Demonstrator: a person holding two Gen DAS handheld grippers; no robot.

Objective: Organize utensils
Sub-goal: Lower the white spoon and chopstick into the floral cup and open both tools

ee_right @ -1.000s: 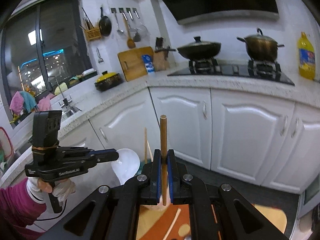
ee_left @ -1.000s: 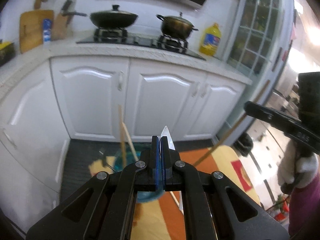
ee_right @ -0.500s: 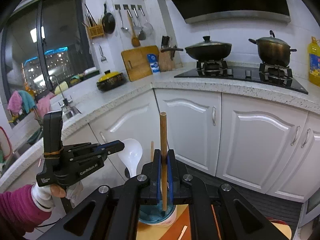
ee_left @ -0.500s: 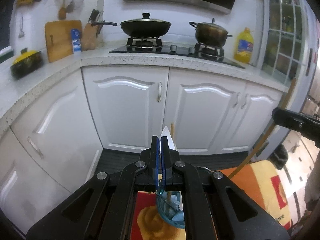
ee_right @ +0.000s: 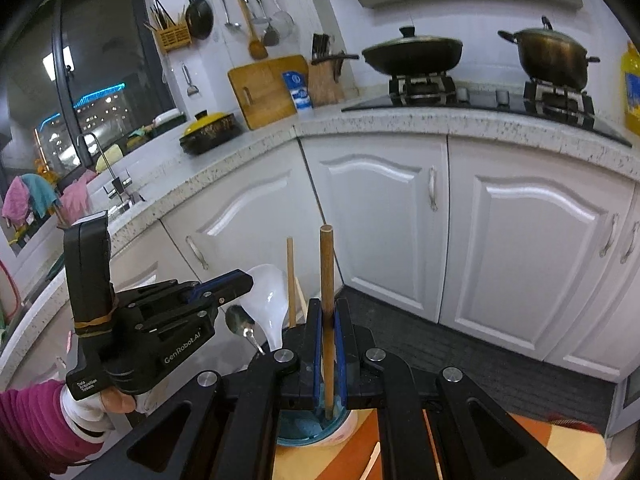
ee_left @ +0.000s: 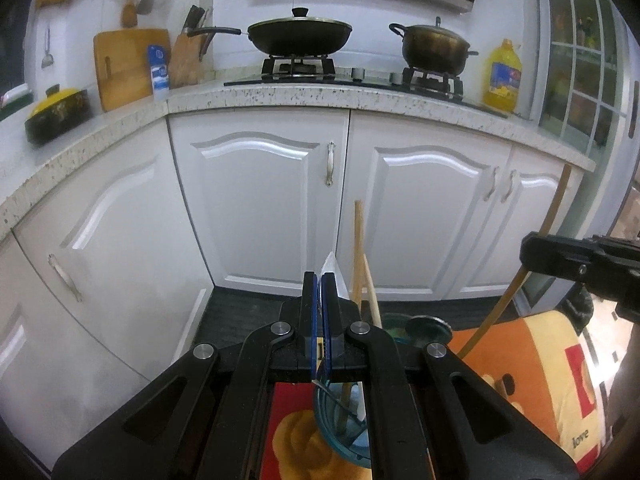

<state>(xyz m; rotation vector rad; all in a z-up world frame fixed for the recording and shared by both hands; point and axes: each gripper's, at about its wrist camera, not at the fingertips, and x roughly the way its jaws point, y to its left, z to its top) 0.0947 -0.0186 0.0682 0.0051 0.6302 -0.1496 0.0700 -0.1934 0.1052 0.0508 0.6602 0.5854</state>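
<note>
White kitchen cupboards are seen behind. A wooden stick (ee_right: 327, 280) is held upright in the closed right gripper (ee_right: 326, 344), right above the blue cup (ee_right: 310, 426). A white spoon (ee_right: 269, 300) is probably pinched by the closed left gripper (ee_left: 320, 320).

Even, cool indoor lighting; both views sharp. Strong fisheye curvature bends the countertop (ee_left: 280, 98), with dark vignetted corners. Cabinet doors (ee_right: 532, 240) carry soft glare.
</note>
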